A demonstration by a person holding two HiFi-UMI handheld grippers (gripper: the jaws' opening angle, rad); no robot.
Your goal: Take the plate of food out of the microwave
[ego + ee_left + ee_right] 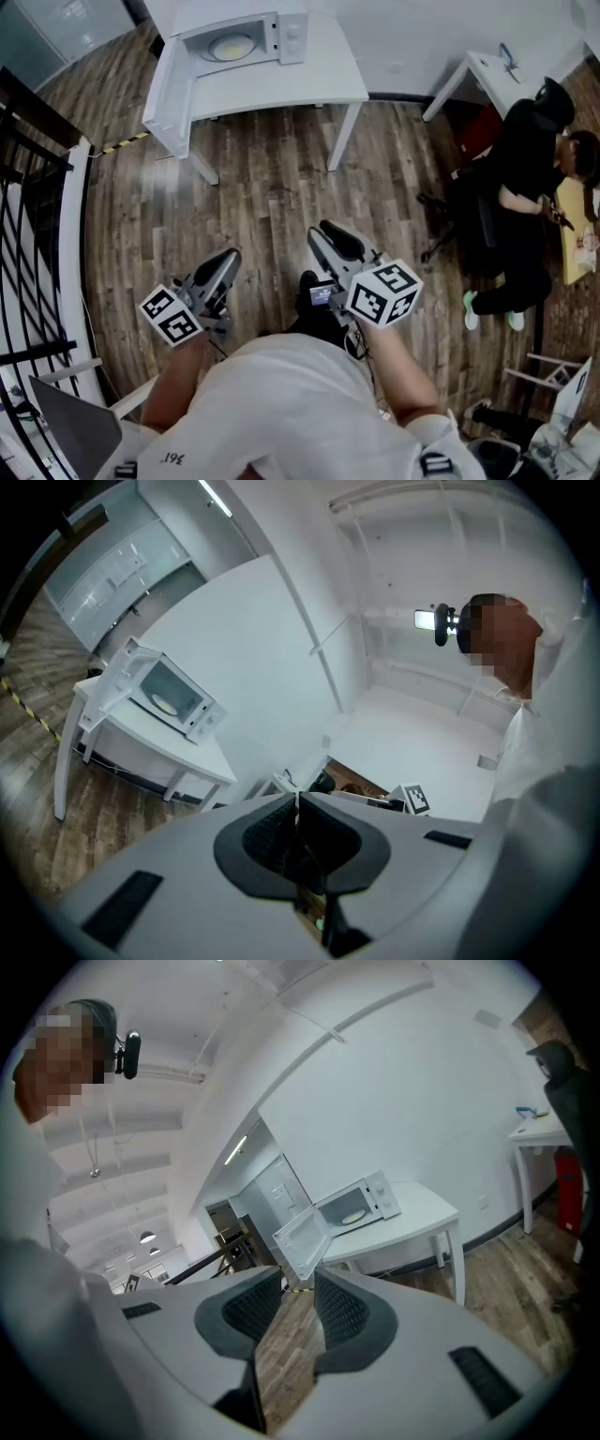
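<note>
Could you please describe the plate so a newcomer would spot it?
A white table stands by the wall, bearing a white microwave with its door open. The plate lies inside: round, pale yellow food, the only thing in there.

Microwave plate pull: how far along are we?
Done: the microwave door stands open, with the plate of food visible inside. In hand: nothing. The left gripper is shut and empty, and the right gripper is open and empty. Both are held near the person's body, well short of the table. Left: walk up, grip the plate, lift it out.
</note>
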